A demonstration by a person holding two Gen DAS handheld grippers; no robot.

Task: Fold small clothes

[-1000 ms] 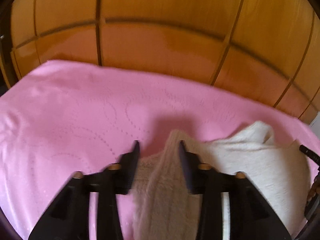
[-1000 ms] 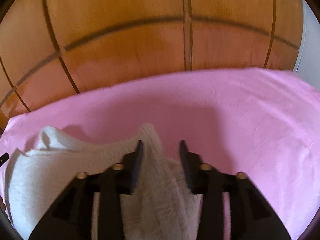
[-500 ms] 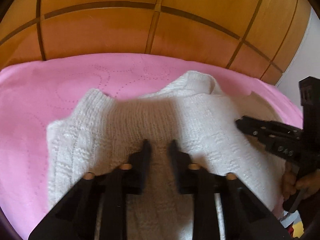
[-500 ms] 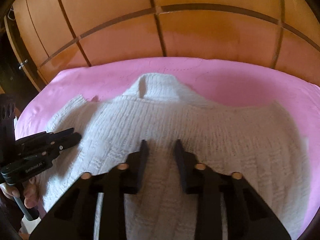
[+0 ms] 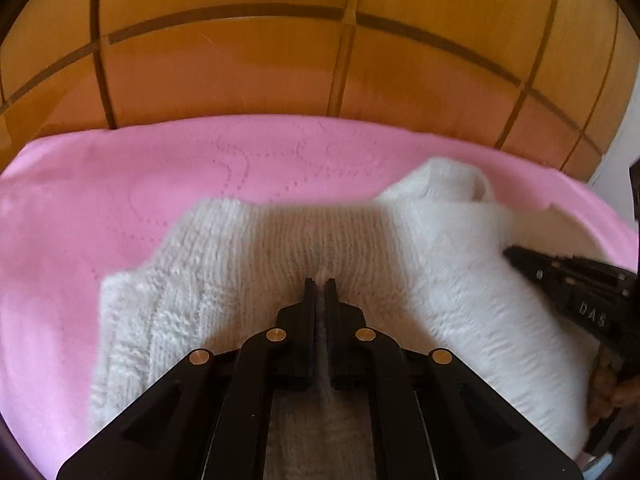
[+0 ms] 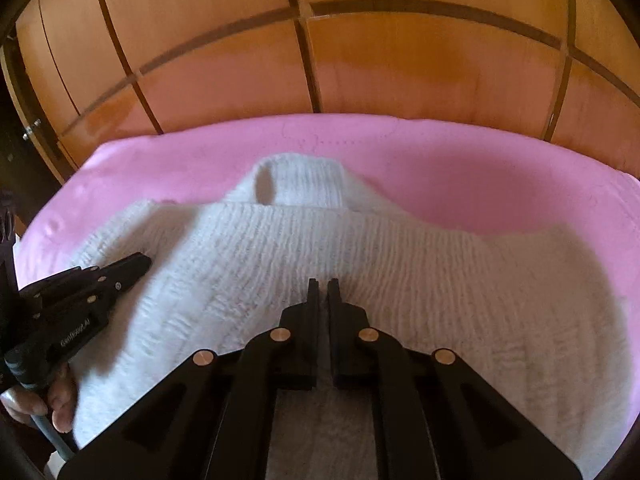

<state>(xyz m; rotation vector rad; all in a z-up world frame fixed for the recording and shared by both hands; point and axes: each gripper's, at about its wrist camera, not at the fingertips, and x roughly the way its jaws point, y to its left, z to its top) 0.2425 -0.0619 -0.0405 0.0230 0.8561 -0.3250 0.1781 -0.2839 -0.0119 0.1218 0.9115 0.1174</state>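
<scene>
I see a pink bedspread [image 5: 120,208] w/ a dotted, curvy stitched pattern covering the work surface, mostly smooth, slight wrinkles at its left edge in the right cam. Behind it I've got an orange-brown wooden panel wall [image 6: 400,72] split by dark grooves into rectangles. Small metal hinge [image 6: 31,130] at far left on the wood.
</scene>
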